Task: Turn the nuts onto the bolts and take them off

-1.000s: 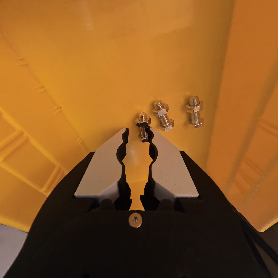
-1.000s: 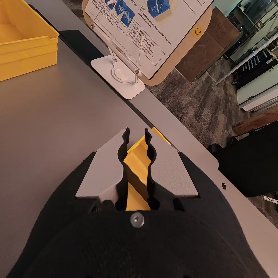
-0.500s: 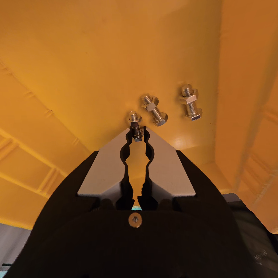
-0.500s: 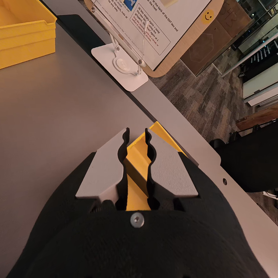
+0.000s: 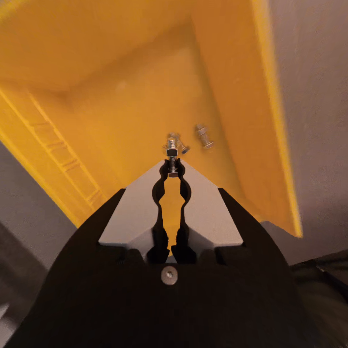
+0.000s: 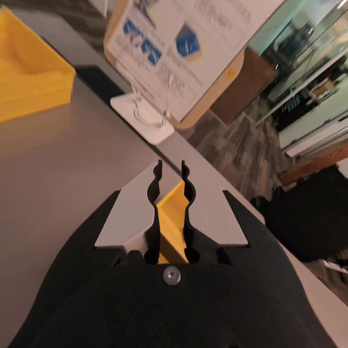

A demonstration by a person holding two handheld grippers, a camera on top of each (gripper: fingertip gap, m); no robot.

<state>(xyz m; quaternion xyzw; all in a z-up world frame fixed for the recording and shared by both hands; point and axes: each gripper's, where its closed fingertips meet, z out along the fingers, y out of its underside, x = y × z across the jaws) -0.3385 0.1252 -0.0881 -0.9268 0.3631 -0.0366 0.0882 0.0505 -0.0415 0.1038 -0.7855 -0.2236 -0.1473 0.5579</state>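
Observation:
In the left wrist view my left gripper (image 5: 172, 162) is shut on a steel bolt (image 5: 171, 165) with a nut (image 5: 171, 151) threaded near its far end. It holds the bolt by the head end, lifted above the floor of a yellow bin (image 5: 116, 98). Two more bolts with nuts lie on the bin floor, one just behind the held bolt (image 5: 181, 145) and one to the right (image 5: 204, 137). In the right wrist view my right gripper (image 6: 170, 163) is open and empty above the grey table, over a corner of a yellow bin (image 6: 172, 211).
The grey table (image 6: 62, 162) carries a second yellow bin (image 6: 32, 79) at the far left and a white stand (image 6: 143, 116) holding an instruction board (image 6: 175, 49). The table edge runs diagonally to the right, with floor and a dark chair (image 6: 305, 212) beyond it.
My left gripper closed on the nearest bolt and lifted it off the bin floor, pulling back from the bin. My right gripper rose and tilted a little; its jaws stayed open.

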